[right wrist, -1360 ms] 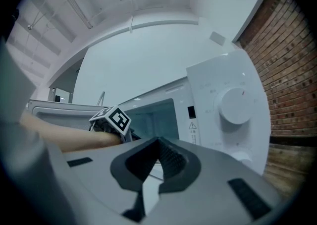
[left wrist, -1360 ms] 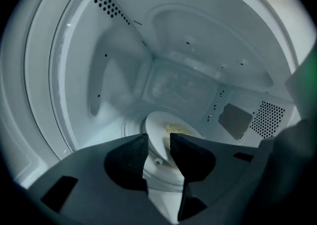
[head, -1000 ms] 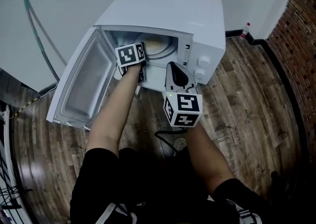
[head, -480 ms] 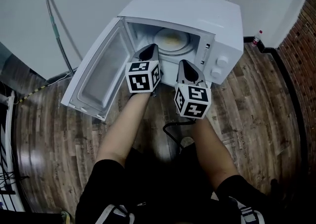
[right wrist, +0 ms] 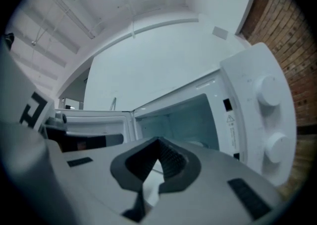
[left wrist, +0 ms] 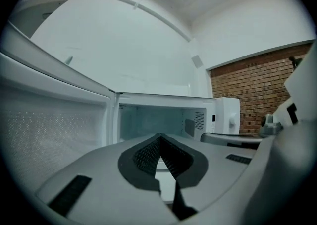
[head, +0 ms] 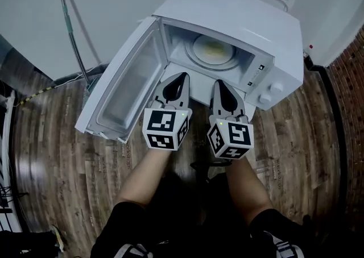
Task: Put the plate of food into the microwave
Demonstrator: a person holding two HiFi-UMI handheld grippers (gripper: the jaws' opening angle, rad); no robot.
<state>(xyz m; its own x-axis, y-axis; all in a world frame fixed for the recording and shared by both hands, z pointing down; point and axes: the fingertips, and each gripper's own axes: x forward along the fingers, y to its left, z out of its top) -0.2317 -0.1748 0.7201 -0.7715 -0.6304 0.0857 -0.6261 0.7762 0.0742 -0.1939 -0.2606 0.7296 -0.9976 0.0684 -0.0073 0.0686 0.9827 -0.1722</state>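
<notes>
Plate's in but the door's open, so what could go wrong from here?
The door stands wide open; a hard push from the shut left gripper could slam it and jolt the plate of food. The microwave sits on a wooden floor, so a shove might slide it. The right gripper, close to the opening, could get caught.

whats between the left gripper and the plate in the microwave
In the head view, only the bare floor of the microwave lies between the left gripper and the plate.
</notes>
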